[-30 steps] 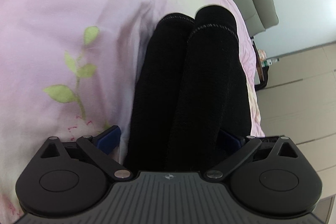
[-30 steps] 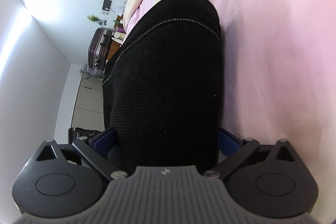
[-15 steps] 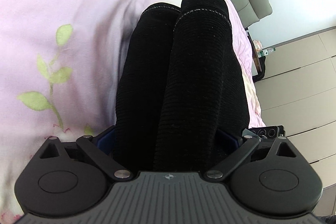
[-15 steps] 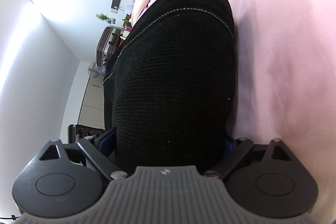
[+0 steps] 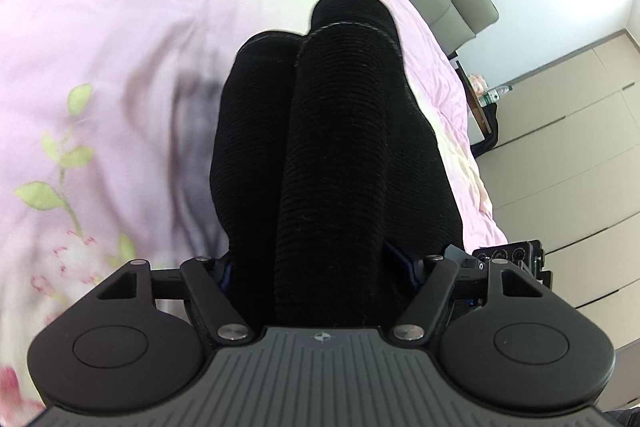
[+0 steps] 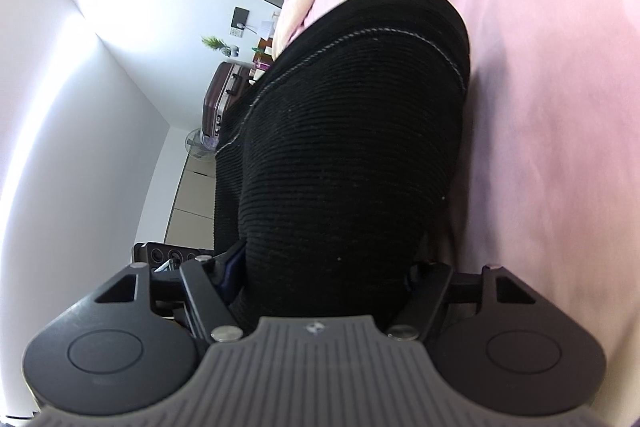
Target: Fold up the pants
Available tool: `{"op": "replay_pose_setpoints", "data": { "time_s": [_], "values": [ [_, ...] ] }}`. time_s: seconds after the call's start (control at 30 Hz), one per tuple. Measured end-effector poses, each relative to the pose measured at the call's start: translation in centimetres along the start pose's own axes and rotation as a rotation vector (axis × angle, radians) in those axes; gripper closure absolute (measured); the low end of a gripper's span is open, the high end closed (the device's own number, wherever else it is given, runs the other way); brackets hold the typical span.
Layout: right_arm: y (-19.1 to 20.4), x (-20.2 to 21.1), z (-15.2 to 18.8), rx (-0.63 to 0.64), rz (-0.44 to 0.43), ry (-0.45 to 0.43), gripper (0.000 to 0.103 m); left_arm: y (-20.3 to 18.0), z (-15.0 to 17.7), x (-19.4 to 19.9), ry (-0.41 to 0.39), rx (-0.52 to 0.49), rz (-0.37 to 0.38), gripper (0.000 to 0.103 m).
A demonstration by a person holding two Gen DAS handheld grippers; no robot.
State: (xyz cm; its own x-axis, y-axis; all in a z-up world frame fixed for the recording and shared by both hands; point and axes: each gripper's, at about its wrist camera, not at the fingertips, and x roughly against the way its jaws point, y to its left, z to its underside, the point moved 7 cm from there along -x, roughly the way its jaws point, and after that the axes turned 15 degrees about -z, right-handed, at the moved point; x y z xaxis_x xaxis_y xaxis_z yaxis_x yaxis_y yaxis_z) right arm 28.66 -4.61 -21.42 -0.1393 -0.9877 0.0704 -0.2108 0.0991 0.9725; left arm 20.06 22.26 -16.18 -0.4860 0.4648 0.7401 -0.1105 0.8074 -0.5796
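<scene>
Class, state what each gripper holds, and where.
Both grippers' fingers are closing around the black pants, bunched fabric between them; which part cannot be told.

The black ribbed-knit pants (image 5: 340,155) lay stretched out lengthwise on the pink bedspread (image 5: 120,27), and there they were, both legs side by side, one overlapping the other along its length! The cuffs, each edged with a pale line of stitching, pointed away toward the far end of the bed. From the right wrist view, the same black ribbed-knit pants (image 6: 344,163) bulged up in a rounded hump, the light seam curving across the fabric near the top.
</scene>
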Motion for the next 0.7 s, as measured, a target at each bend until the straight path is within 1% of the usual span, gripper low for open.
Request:
{"op": "replay_pose_setpoints", "data": {
  "time_s": [0.1, 0.27, 0.57, 0.7],
  "values": [
    [1.5, 1.6, 0.6, 0.004, -0.002, -0.017, 0.038, -2.0, 0.9, 0.8, -0.001, -0.021, 0.005, 0.023],
    [4.8, 4.8, 2.4, 0.006, -0.008, -0.034, 0.038, -5.6, 2.7, 2.7, -0.025, -0.064, 0.018, 0.024],
    [13.3, 10.6, 5.2, 0.109, 0.010, -0.057, 0.038, -10.9, 6.0, 7.8, -0.086, -0.136, 0.102, 0.024],
    [16.0, 12.8, 6.1, 0.147, 0.018, -0.079, 0.038, -12.8, 7.1, 9.4, -0.105, -0.167, 0.130, 0.024]
  ]
}}
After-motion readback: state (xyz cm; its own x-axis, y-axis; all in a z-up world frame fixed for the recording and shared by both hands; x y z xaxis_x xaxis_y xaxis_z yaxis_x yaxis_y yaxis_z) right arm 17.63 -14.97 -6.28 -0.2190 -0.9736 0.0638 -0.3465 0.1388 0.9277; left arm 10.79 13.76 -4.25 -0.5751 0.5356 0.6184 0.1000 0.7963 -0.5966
